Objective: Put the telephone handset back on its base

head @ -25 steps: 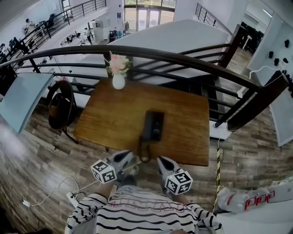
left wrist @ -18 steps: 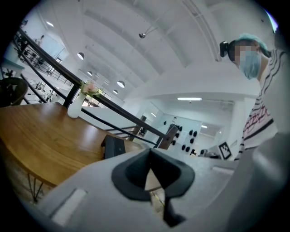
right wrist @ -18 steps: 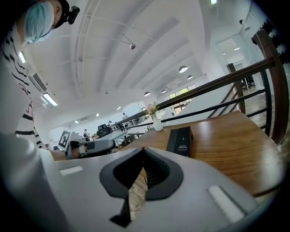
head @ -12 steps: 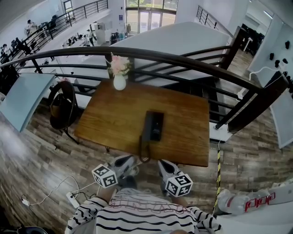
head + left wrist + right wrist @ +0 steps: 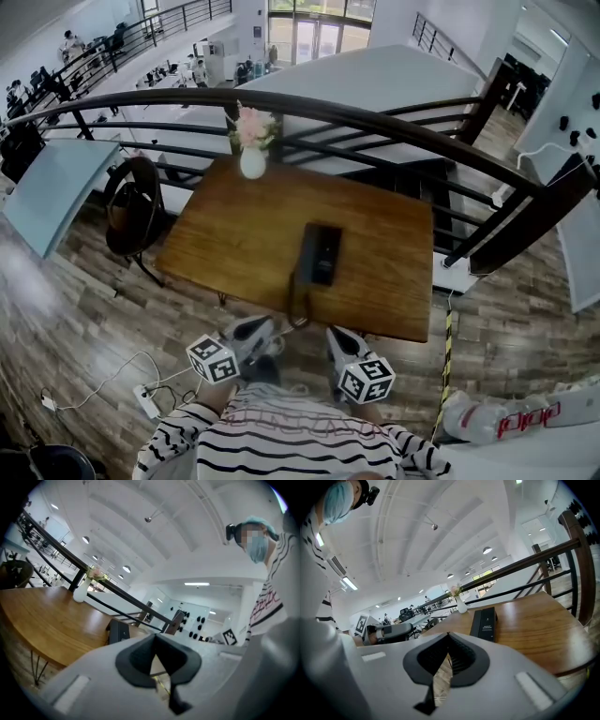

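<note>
We see a brown rectangular wooden surface (image 5: pixel 234 244) just ahead of the left gripper (image 5: pixel 261 328) and the right gripper (image 5: pixel 337 336). At its far edge, well beyond both grippers, stands a small white round-bellied vase (image 5: pixel 252 165) holding pale pink flowers (image 5: pixel 255 127). Behind the vase, a dark curved metal railing (image 5: pixel 375 117) sweeps across. Off to the left of the left gripper, a black bag (image 5: pixel 131 211) rests beside the surface's left corner. Behind that gripper and to its left, a white power strip (image 5: pixel 147 403) with a thin white cable lies on the grey-brown plank floor (image 5: pixel 66 319). To the right of the right gripper, a yellow-and-black striped tape (image 5: pixel 444 366) runs along the floor.
</note>
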The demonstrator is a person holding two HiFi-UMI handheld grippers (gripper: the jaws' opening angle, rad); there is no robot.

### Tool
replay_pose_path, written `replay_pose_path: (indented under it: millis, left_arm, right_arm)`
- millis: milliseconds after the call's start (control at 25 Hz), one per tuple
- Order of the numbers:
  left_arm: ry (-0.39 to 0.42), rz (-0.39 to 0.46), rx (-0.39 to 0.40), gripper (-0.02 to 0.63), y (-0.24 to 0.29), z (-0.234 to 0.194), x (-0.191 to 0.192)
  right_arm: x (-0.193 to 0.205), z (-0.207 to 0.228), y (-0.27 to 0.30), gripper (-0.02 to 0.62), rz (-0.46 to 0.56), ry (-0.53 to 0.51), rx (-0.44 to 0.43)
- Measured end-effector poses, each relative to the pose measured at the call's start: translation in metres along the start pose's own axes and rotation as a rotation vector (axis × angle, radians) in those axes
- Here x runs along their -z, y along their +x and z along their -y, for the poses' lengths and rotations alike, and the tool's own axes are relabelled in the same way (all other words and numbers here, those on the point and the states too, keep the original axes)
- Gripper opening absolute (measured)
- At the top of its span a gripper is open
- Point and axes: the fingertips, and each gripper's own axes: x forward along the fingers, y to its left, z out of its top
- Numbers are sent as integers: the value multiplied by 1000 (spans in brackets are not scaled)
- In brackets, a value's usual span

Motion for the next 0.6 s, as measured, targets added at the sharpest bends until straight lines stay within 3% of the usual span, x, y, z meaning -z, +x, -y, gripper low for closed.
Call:
replay_pose_path:
  millis: [600]
  left_arm:
    - [2,-8,7,2,6,2,3]
  right_arm:
    - [-3,5,-4,0,2,-21,18]
